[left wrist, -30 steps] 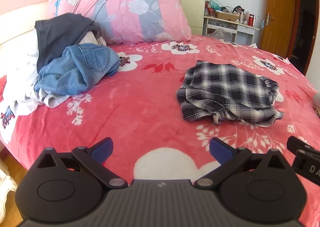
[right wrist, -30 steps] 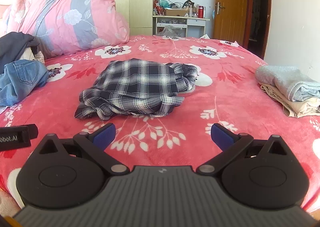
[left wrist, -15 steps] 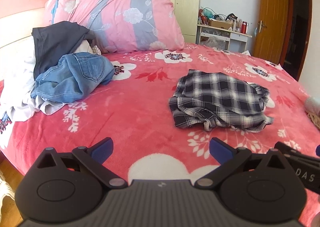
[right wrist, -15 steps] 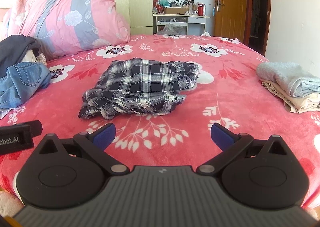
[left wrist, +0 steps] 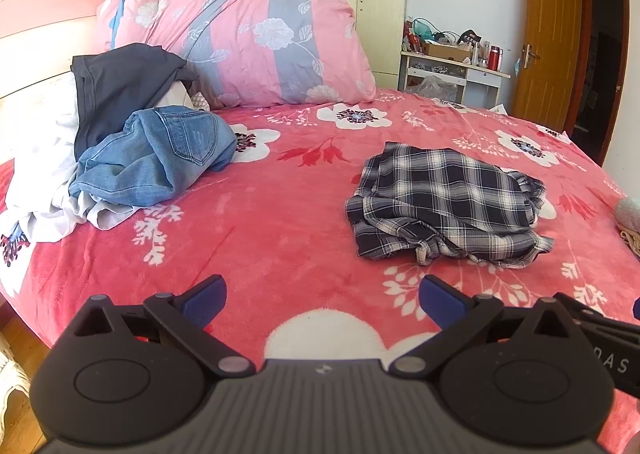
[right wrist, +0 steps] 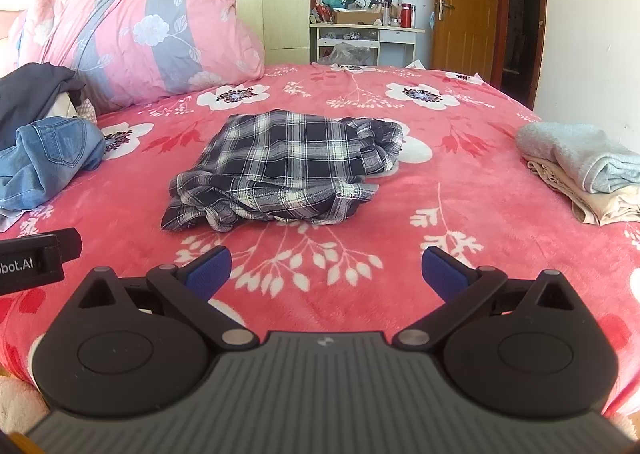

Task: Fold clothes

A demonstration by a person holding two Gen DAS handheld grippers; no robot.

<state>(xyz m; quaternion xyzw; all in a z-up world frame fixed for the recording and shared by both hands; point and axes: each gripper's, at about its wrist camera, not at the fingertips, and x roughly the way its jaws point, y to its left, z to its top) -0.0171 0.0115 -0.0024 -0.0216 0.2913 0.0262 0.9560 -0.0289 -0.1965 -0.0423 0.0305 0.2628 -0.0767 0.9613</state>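
Both grippers are pulling back and rising over the bed point(left wrist: 280, 222). In the left view the plaid shirt point(left wrist: 448, 206) is sitting farther off and more of the room is showing; in the right view the plaid shirt point(right wrist: 288, 166) is shrinking slightly and drifting right of its earlier spot.

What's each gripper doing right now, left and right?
Left gripper: tongs open, empty, above the bedspread.
Right gripper: tongs open, empty, short of the plaid shirt.
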